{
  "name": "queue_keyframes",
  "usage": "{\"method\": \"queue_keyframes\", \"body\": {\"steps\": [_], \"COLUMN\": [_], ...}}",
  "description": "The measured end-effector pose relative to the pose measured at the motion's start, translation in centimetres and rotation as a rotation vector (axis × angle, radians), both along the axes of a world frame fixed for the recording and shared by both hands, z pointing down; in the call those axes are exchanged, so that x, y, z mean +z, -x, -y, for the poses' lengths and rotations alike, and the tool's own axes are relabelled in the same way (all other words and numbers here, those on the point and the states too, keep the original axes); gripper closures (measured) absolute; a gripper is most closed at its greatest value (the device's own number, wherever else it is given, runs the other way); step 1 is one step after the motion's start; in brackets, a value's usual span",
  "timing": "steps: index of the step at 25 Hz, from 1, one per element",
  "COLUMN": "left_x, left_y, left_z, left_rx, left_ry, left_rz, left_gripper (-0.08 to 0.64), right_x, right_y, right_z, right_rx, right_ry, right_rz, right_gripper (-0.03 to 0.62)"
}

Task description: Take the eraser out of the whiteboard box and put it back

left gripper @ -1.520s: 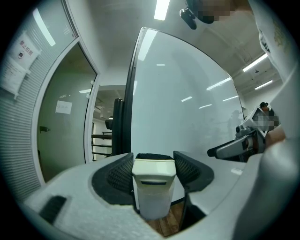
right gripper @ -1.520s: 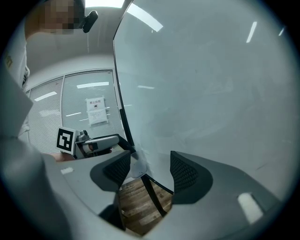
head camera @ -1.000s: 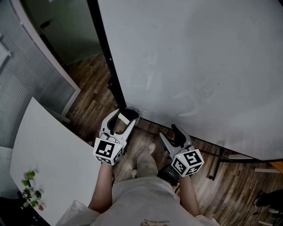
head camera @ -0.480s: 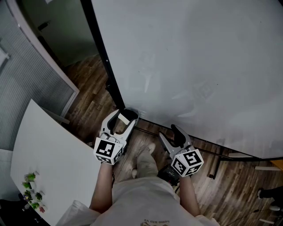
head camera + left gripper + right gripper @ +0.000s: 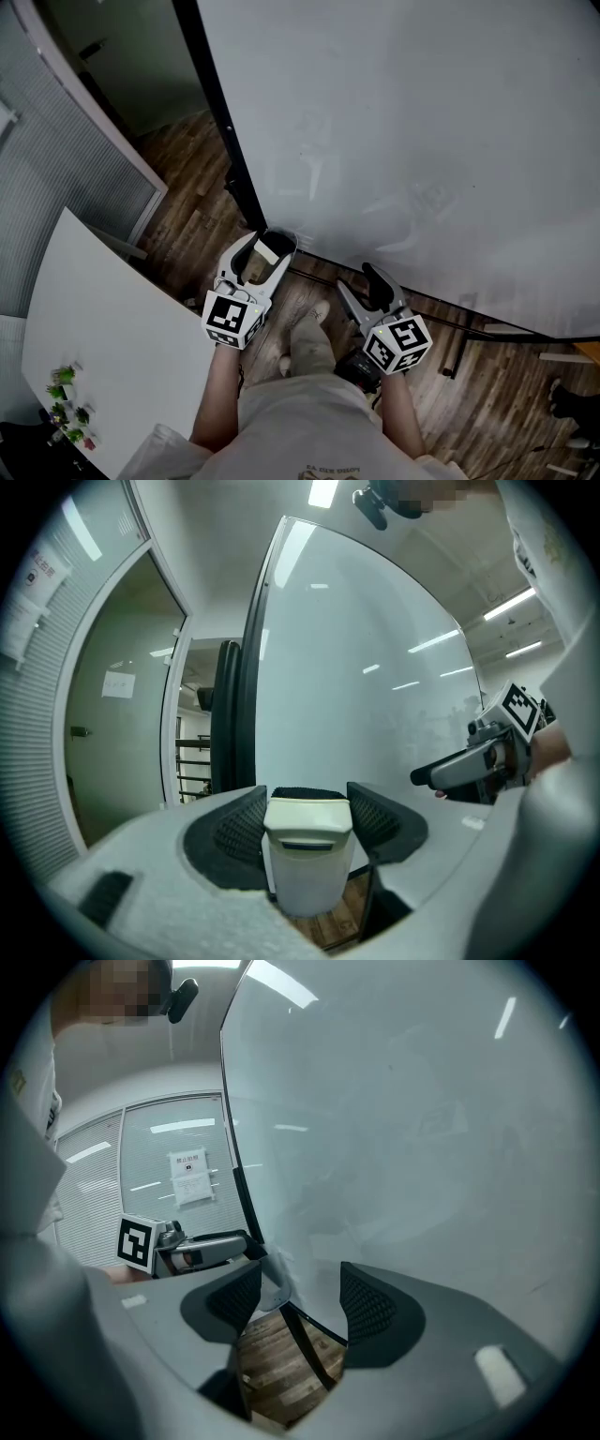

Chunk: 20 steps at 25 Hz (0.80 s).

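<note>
Whiteboard [image 5: 422,141] and its black post [image 5: 217,112] close ahead of left gripper [image 5: 264,246]; white table [image 5: 103,319] leftward, bare floor [image 5: 187,178] between.

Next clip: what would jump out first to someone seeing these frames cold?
The big white whiteboard with a black frame fills most of the head view, standing upright right in front of the person. Next comes the cream-white plastic block eraser, clamped between the jaws of the left gripper near the board's lower left corner. The right gripper hangs beside it with jaws apart and nothing between them.
</note>
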<state>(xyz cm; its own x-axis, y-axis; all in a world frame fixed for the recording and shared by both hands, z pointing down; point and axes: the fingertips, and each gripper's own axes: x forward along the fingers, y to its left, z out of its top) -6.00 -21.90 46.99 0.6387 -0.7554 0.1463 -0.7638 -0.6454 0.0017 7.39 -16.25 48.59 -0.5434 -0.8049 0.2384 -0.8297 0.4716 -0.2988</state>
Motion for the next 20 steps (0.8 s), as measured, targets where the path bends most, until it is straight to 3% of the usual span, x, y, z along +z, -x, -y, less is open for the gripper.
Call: {"method": "queue_keyframes", "body": {"steps": [20], "left_x": [1.4], "left_y": [-0.6], "left_z": [0.5], "left_rx": [0.024], "left_ry": [0.008], "left_rz": [0.050], "left_gripper": [0.291], "right_x": [0.5], "right_y": [0.0], "right_z": [0.5], "right_rx": [-0.002], "right_ry": [0.015], "right_rz": [-0.008], "right_gripper": [0.328]}}
